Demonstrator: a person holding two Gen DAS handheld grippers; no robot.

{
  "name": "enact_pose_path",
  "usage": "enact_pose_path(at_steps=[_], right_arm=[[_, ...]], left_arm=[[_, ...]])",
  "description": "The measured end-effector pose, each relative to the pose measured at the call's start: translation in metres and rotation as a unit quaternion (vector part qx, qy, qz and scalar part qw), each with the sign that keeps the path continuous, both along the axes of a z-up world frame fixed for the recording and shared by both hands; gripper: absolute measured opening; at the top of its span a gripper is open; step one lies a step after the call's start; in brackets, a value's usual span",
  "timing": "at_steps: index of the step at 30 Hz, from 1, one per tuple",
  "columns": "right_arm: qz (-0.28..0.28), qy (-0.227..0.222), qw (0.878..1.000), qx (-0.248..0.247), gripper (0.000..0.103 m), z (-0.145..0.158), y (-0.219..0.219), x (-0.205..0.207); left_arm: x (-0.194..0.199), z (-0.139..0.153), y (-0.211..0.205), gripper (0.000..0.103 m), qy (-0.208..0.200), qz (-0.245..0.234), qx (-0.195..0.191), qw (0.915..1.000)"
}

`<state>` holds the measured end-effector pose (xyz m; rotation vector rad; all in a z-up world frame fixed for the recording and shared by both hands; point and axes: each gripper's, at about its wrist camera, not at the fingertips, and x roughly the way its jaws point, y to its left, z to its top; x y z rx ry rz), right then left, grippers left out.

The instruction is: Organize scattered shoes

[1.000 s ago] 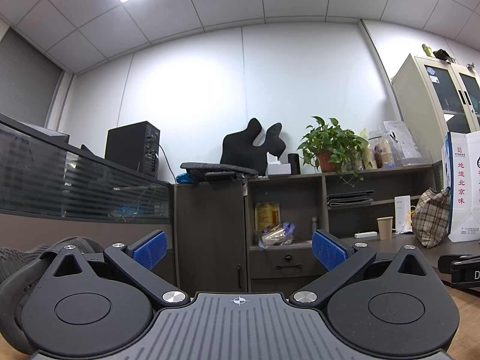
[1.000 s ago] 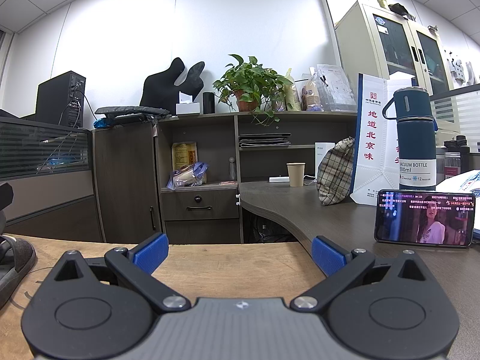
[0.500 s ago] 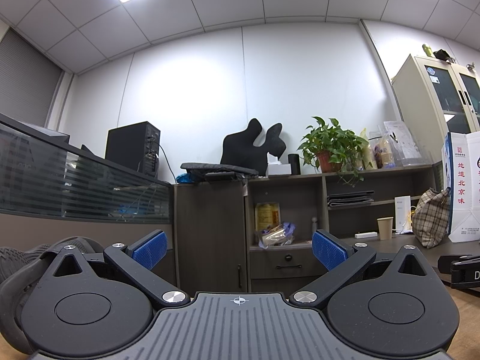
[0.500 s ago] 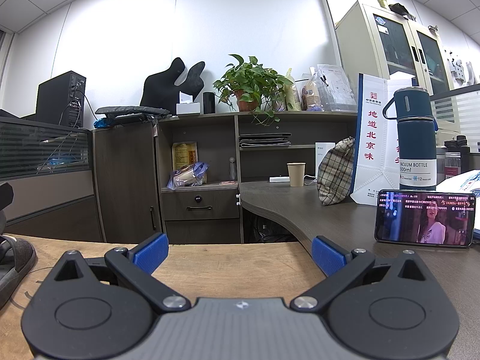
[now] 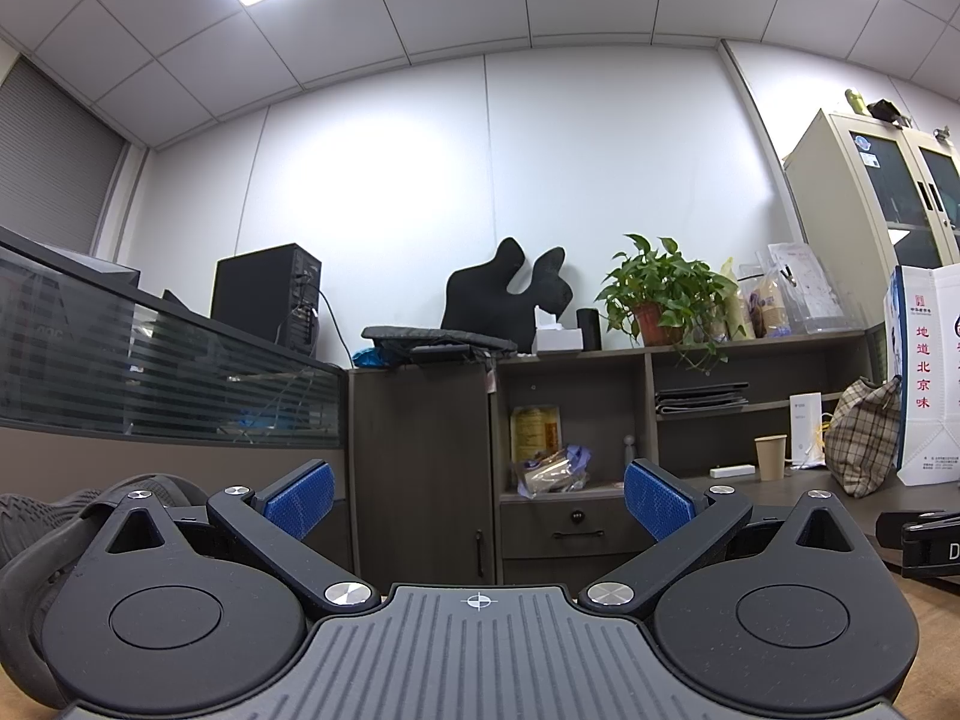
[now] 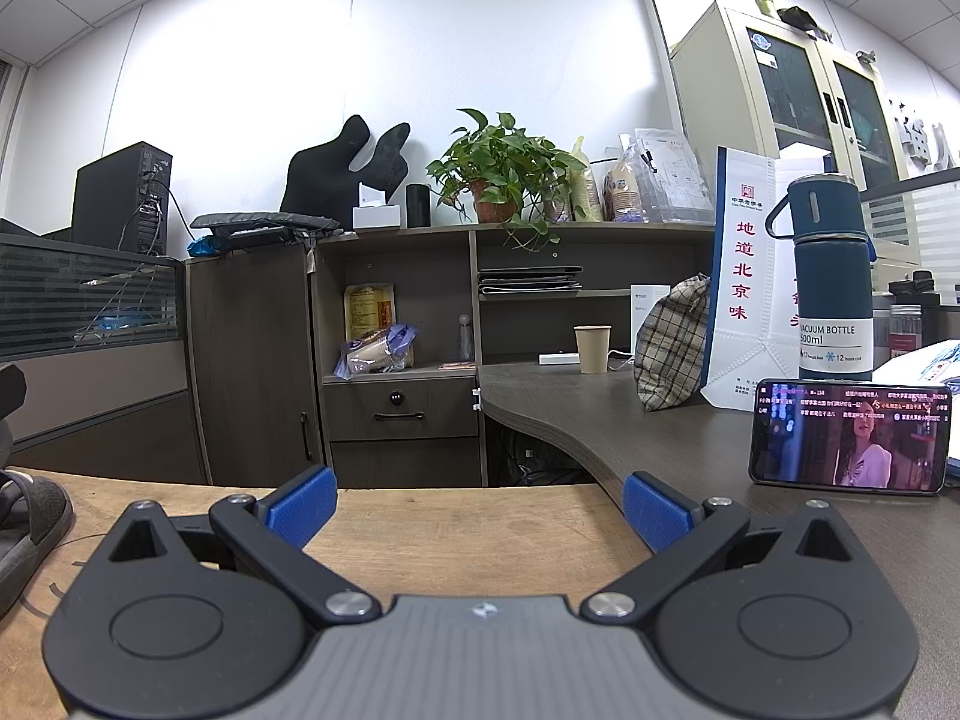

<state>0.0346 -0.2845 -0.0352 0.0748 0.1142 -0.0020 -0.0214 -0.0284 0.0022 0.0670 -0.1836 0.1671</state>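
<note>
Left wrist view: at the bottom of the frame the left gripper [image 5: 477,498] sits low over a wooden counter [image 5: 936,591], its jaws spread wide with nothing between the blue pads [image 5: 299,499]. At the lower left edge, partly hidden behind the gripper's body, lies a dark grey shoe [image 5: 27,546] with a ribbed sole, on its side or tilted; its far end runs out of frame. At the lower right edge is a black part of the other tool. Beyond, at centre, stands a dark wood cabinet [image 5: 420,468] with open shelves and a drawer, with a potted green plant [image 5: 663,294] on its top right of centre. Right wrist view: the right gripper [image 6: 477,495] fills the bottom of the frame, its jaws also spread wide and holding nothing, above the same pale wooden counter [image 6: 468,534]. At the lower left edge a dark sandal [image 6: 27,525] rests on the counter, well apart from the jaws and only partly in frame. To the right, on a darker curved desk surface, a phone [image 6: 849,435] stands on its long edge with a video on its screen. Behind it stands a blue vacuum bottle [image 6: 831,276], just beside a white paper bag [image 6: 747,294] with red Chinese lettering. Farther back, near centre, is a paper cup [image 6: 592,348].
</note>
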Motion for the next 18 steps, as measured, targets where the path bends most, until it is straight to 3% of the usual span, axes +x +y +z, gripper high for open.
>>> enact_pose_path(at_steps=[18], right_arm=[[0.000, 0.000, 1.000, 0.000, 0.103, 0.0002, 0.0007, -0.0005]], left_arm=[[-0.0001, -0.0005, -0.0011, 0.103, -0.001, 0.000, -0.001, 1.0000]])
